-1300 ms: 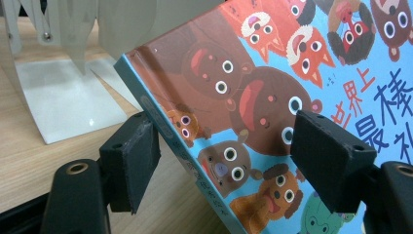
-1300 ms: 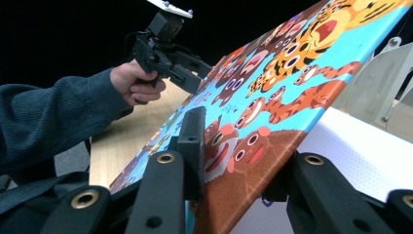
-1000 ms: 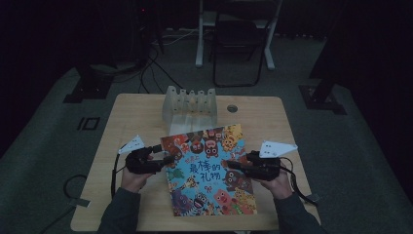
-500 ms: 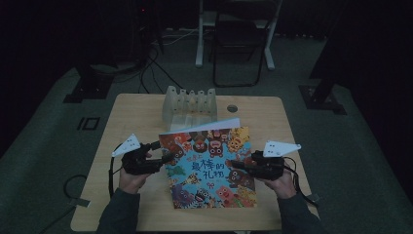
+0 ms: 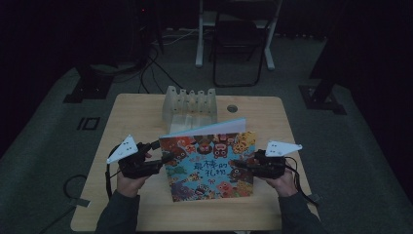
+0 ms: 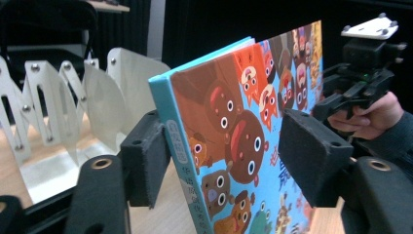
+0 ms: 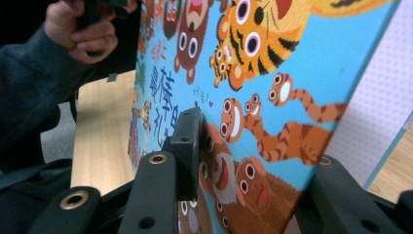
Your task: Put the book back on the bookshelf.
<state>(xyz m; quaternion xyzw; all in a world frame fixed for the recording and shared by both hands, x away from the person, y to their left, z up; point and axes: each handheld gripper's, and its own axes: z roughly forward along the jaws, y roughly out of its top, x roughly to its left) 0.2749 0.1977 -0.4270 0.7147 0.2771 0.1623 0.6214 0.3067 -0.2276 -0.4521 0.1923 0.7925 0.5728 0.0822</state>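
High view: one picture book (image 5: 209,161) is propped on its near edge on the bench (image 5: 136,112), its far edge raised. Its spine side stands between the fingers (image 6: 146,161) of the left gripper (image 5: 165,158), which have just been closing; whether the pads press yet cannot be told. The right gripper (image 5: 238,165) is clamped on the opposite edge, one finger (image 7: 187,146) flat on the cover, though it has just been easing open. Both grips should be firmed before the book is raised further, likely toward the one slotted rack (image 5: 190,102) beyond the fingertips. Counted: one book, one rack, two grippers
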